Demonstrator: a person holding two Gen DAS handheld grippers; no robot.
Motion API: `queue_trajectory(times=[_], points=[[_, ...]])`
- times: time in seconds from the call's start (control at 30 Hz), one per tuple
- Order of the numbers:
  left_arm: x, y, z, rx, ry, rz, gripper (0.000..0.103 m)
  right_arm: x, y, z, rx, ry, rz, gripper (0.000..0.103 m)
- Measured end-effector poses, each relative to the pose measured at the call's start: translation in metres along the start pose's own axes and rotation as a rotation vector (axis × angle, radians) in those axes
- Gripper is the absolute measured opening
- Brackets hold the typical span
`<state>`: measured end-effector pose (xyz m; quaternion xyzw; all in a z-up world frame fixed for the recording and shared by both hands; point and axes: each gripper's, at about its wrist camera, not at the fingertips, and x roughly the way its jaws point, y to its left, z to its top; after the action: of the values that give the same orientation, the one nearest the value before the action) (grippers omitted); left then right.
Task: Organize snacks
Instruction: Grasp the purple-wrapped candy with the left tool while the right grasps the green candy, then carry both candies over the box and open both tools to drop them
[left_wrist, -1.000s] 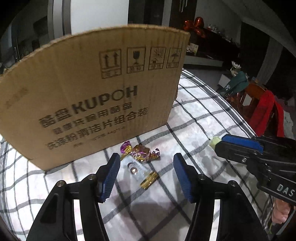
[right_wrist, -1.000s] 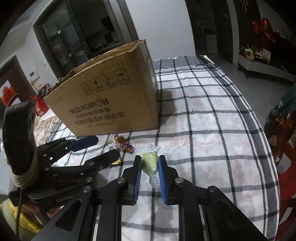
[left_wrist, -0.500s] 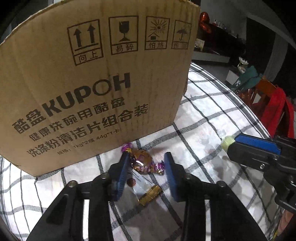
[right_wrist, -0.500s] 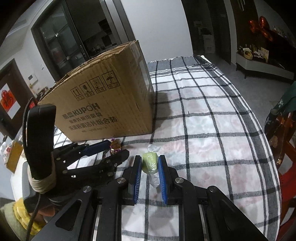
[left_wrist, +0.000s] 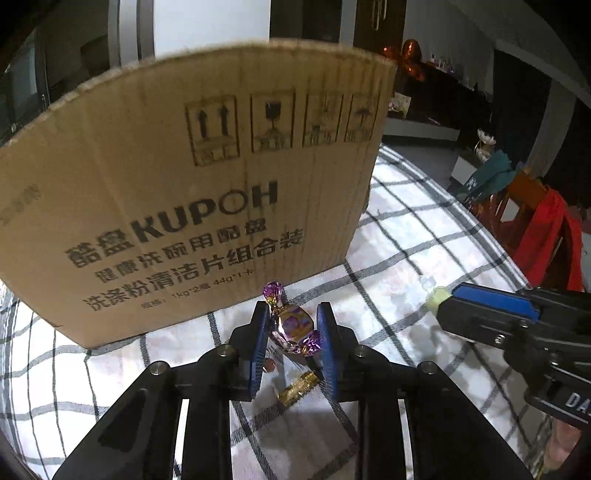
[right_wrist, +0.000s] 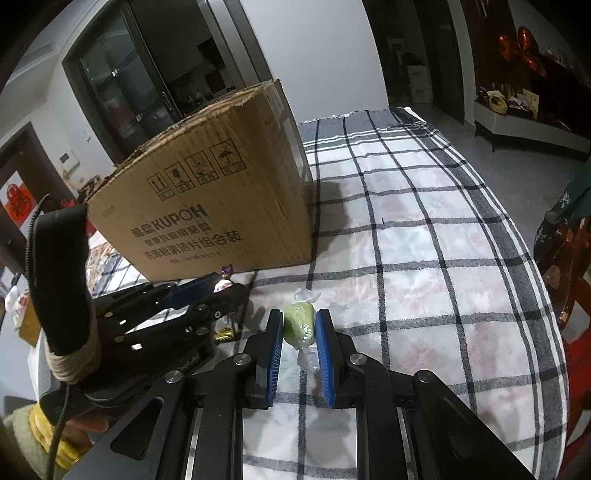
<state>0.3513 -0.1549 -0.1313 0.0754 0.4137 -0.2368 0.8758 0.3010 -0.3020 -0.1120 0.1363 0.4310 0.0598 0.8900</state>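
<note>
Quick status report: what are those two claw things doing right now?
Left gripper shut on purple candy. Right gripper shut on green candy. Cardboard box close ahead; gold-wrapped candy on tablecloth.

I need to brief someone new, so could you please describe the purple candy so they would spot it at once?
Start at the big KUPOH cardboard box on the checked tablecloth. Just before its printed face, the left hand-held gripper clamps the purple candy. Its shiny purple-and-gold twist wrapper differs from the pale green candy and the clear, gold-ended sweet beneath.

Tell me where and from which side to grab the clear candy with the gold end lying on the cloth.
Grip the clear wrapped candy across its narrow middle, coming from above. It lies flat on the checked cloth, partly under the left hand-held gripper, so that likely must lift away first.
</note>
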Motion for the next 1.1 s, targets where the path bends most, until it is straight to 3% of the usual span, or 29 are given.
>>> queue_trajectory(times=[0.57,0.83,1.1], points=[[-0.086,0.012,0.016,-0.022,-0.131,0.001,0.026,-0.043,0.033,0.025,-0.063,-0.095,0.045,0.019],[-0.123,0.033,0.033,-0.038,-0.215,0.037,0.026,-0.058,0.056,0.052,-0.118,-0.163,0.066,0.019],[-0.134,0.057,0.056,-0.054,-0.263,0.083,0.026,-0.061,0.081,0.089,-0.22,-0.228,0.052,0.019]])
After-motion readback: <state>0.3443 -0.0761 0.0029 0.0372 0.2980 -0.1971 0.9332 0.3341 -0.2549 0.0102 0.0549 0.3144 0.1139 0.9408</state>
